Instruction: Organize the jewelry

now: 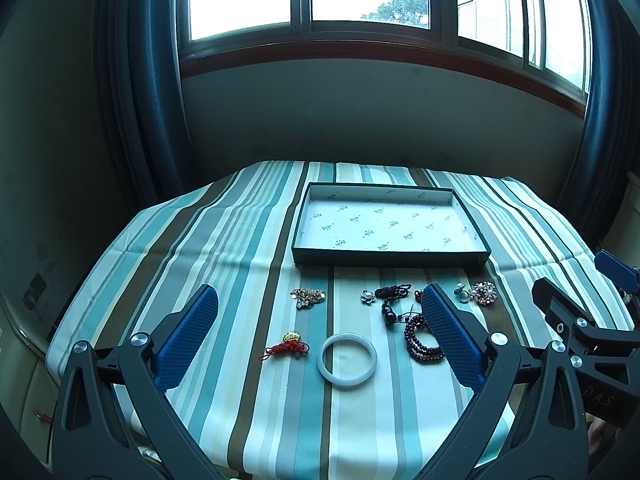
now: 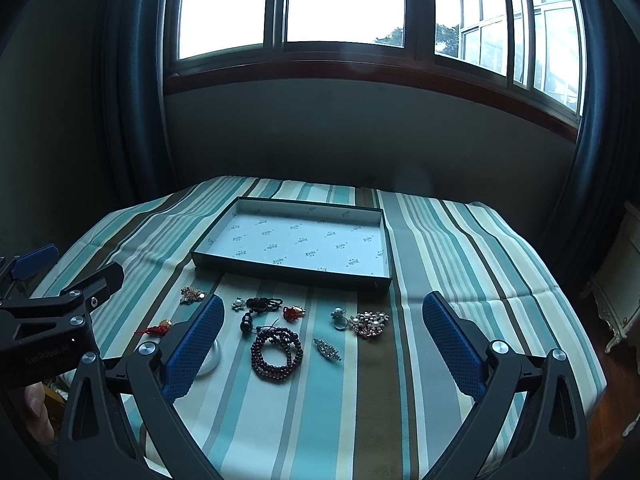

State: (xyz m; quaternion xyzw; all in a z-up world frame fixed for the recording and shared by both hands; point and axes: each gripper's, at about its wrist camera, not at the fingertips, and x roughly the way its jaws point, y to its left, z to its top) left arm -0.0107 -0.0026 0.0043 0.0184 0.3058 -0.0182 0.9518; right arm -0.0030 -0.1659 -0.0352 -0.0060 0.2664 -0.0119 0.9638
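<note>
An empty shallow box [image 1: 304, 220] [image 2: 212, 240] with a dark rim and printed white lining lies at the table's middle. In front of it jewelry is spread in a row: a white bangle [image 1: 347, 361], a dark red bead bracelet [image 2: 276, 354] [image 1: 418, 340], a red knot charm with gold [image 1: 289, 346] [image 2: 158, 328], a sparkly brooch [image 1: 308, 298] [image 2: 192, 294], a pearl cluster [image 2: 370, 324] [image 1: 484, 293], a ring [image 2: 339, 318] and a black cord piece [image 2: 262, 304]. My left gripper [image 1: 318, 300] and right gripper [image 2: 322, 306] hover above these, both open and holding nothing.
A striped teal, white and brown cloth [image 2: 460, 248] covers the table. A wall with a wide window [image 1: 360, 0] and dark curtains [image 1: 140, 80] stands behind it. White furniture [image 2: 616, 292] sits at the right. A fingertip [image 2: 38, 404] shows low left in the right wrist view.
</note>
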